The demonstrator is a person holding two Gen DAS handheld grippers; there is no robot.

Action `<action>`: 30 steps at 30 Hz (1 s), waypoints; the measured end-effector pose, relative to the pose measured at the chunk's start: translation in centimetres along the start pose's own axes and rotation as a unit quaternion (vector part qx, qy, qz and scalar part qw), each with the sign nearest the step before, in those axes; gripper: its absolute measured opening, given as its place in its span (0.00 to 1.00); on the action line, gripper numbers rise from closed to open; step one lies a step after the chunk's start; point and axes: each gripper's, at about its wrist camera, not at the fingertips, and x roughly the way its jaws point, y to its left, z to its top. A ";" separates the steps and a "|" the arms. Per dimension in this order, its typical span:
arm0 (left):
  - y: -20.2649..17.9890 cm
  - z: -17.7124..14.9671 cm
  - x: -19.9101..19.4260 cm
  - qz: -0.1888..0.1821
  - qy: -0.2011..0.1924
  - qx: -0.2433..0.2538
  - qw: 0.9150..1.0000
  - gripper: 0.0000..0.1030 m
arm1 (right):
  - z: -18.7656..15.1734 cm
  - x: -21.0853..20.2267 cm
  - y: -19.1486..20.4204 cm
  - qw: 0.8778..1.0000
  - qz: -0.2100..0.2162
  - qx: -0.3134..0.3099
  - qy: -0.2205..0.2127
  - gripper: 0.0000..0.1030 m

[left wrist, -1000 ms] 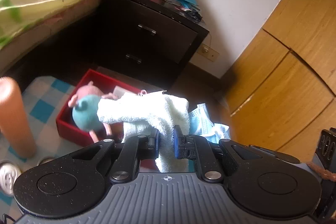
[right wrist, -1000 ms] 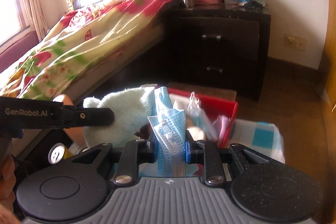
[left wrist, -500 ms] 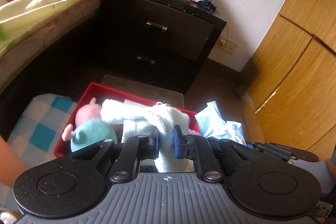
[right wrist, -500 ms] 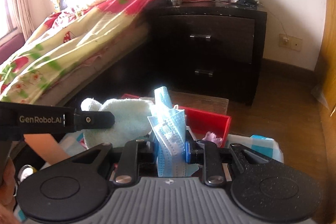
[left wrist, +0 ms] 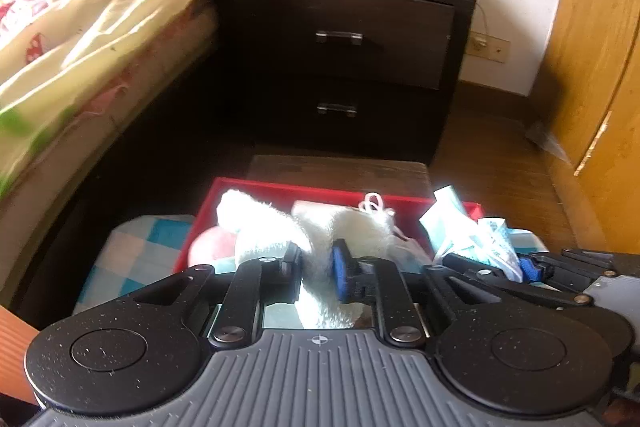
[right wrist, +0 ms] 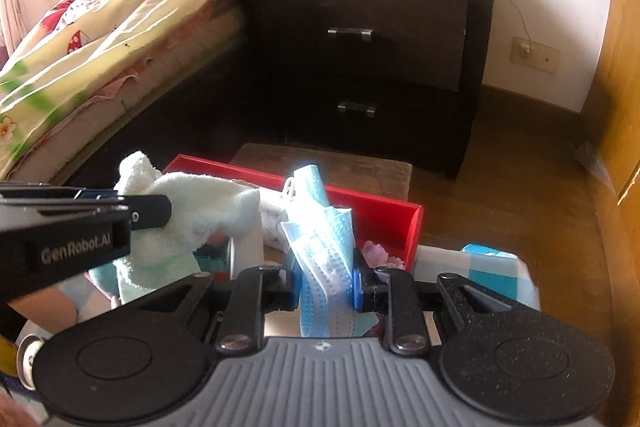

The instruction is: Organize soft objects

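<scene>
Both hands have come down over the red box [right wrist: 384,215] since a second ago. The left gripper [left wrist: 316,265] jaws have just been opening, with one white towel [left wrist: 332,231] between them, likely a release. The right gripper [right wrist: 324,285] jaws stay clamped on one bunch of blue masks [right wrist: 320,227]

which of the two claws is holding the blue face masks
The right claw, clamped on the blue masks. The left claw has the white towel between its jaws instead.
</scene>
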 end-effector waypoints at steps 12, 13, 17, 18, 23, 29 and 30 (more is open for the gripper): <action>1.9 0.3 -1.6 -0.009 -0.008 -0.039 0.999 0.74 | -0.1 -0.1 0.7 1.000 0.007 0.009 -0.003 0.38; 2.2 0.3 -1.9 -0.010 -0.008 -0.043 0.999 0.76 | -0.1 -0.3 0.7 1.000 0.007 0.008 -0.004 0.39; 3.0 0.4 -3.4 -0.022 -0.006 -0.066 0.998 0.77 | -0.1 -1.6 0.7 1.000 0.003 0.013 -0.013 0.47; 3.2 0.3 -3.9 -0.028 -0.006 -0.074 0.997 0.77 | 0.0 -2.0 0.7 1.000 0.003 0.014 -0.015 0.47; 4.0 -1.1 -6.3 -0.055 -0.005 -0.100 0.994 0.78 | -0.6 -4.8 0.5 0.999 0.011 0.029 -0.031 0.47; 4.6 -3.9 -9.2 -0.071 -0.006 -0.123 0.990 0.78 | -3.1 -8.0 0.3 0.998 0.019 0.053 -0.035 0.48; 4.7 -4.4 -9.6 -0.071 -0.007 -0.124 0.990 0.78 | -3.5 -8.3 0.3 0.998 0.018 0.057 -0.031 0.48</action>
